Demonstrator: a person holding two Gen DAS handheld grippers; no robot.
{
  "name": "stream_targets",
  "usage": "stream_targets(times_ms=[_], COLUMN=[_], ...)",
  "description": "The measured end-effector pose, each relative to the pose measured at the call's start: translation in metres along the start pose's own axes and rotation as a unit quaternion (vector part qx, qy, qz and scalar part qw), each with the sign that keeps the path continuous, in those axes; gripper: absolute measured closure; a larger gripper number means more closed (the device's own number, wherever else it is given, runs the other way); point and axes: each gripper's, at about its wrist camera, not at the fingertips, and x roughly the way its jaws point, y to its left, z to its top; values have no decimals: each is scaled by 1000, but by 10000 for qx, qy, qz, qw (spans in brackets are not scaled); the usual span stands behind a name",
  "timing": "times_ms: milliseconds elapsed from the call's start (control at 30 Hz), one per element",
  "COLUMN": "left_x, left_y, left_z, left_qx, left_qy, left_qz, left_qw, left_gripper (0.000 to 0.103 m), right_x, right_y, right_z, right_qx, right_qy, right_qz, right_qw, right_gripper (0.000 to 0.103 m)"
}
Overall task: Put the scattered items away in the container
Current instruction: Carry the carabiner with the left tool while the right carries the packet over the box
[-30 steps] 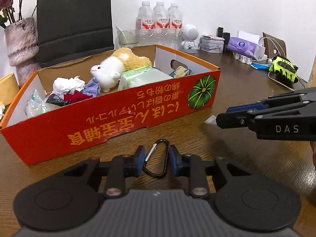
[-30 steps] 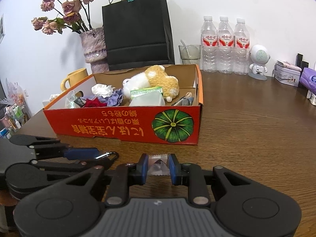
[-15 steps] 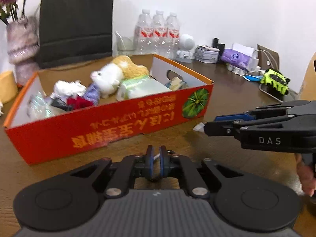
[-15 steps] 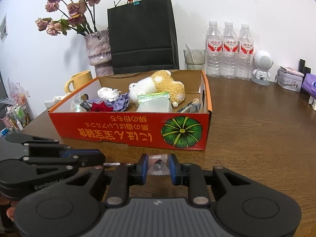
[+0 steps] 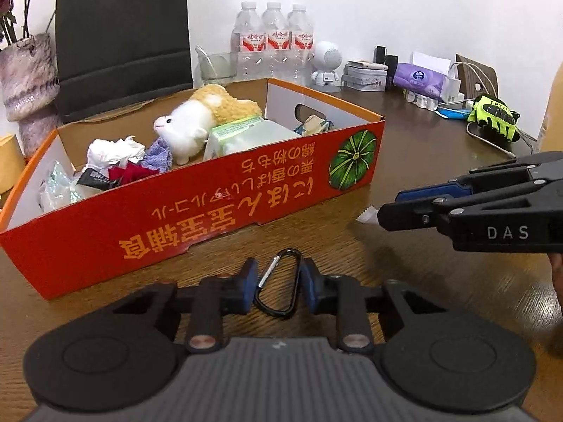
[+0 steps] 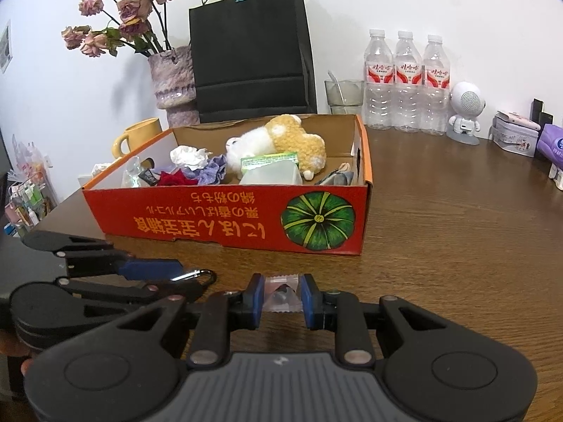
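Note:
The orange cardboard box point(image 5: 197, 211) point(image 6: 225, 221) stands on the wooden table with a plush toy point(image 5: 197, 119), crumpled paper and packets inside. A black carabiner point(image 5: 279, 286) point(image 6: 197, 276) lies flat just in front of the box. My left gripper point(image 5: 278, 286) point(image 6: 176, 279) brackets it. Its jaws are opening, and the blue pads touch both sides of the carabiner. My right gripper point(image 6: 282, 295) point(image 5: 385, 207) is shut on a small clear sachet point(image 6: 282, 293) point(image 5: 367, 216), low over the table to the right of the carabiner.
Behind the box stand a black paper bag point(image 6: 250, 56), a vase of dried roses point(image 6: 172, 77), a yellow mug point(image 6: 137, 137), a glass point(image 6: 343, 96), three water bottles point(image 6: 408, 81) and a white robot figure point(image 6: 466, 112). Tins, tissues, cables and a green glove point(image 5: 494, 119) crowd the far right.
The left jaws squeezed much narrower on the carabiner half a second ago and have widened again to the earlier gap. The right gripper has kept its hold on the sachet.

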Motion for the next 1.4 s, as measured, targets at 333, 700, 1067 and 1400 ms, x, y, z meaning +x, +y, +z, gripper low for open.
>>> stream_targets(times_ms=[333, 700, 1067, 1400], left_x=[-2, -3, 4, -24], left_y=[-4, -3, -3, -12], left_z=[-1, -2, 4, 5], left_qx=[-76, -145, -296, -90], left_qy=[-63, -34, 46, -583], left_qz=[207, 229, 273, 438], left_qw=[9997, 9996, 9992, 9973], left_gripper=[78, 98, 96, 98], right_x=[5, 9, 11, 1], right_y=[7, 13, 13, 13], right_z=[2, -2, -5, -1], right_qx=[-17, -114, -168, -122], right_qy=[12, 115, 156, -32], right_qz=[11, -48, 3, 83], right_qw=[10000, 9999, 9997, 9999], right_gripper=[82, 82, 82, 82])
